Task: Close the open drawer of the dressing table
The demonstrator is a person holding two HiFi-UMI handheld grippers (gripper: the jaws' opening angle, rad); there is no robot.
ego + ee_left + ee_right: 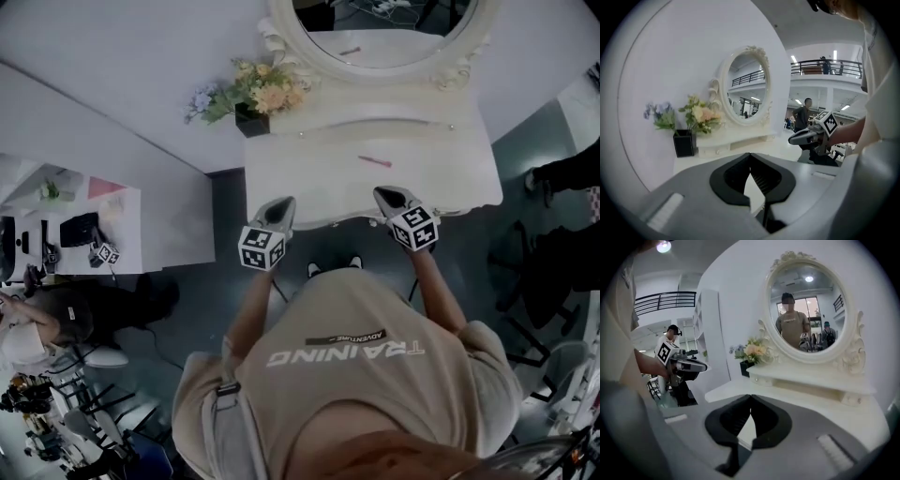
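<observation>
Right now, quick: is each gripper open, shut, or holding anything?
Left gripper: shut, jaw tips touching, nothing between them.
Right gripper: shut, jaw tips touching, nothing between them.

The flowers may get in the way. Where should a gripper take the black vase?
Grip the black vase by its flat side walls, low, coming level from the table front: it stands upright, flowers spread above, wall behind.
</observation>
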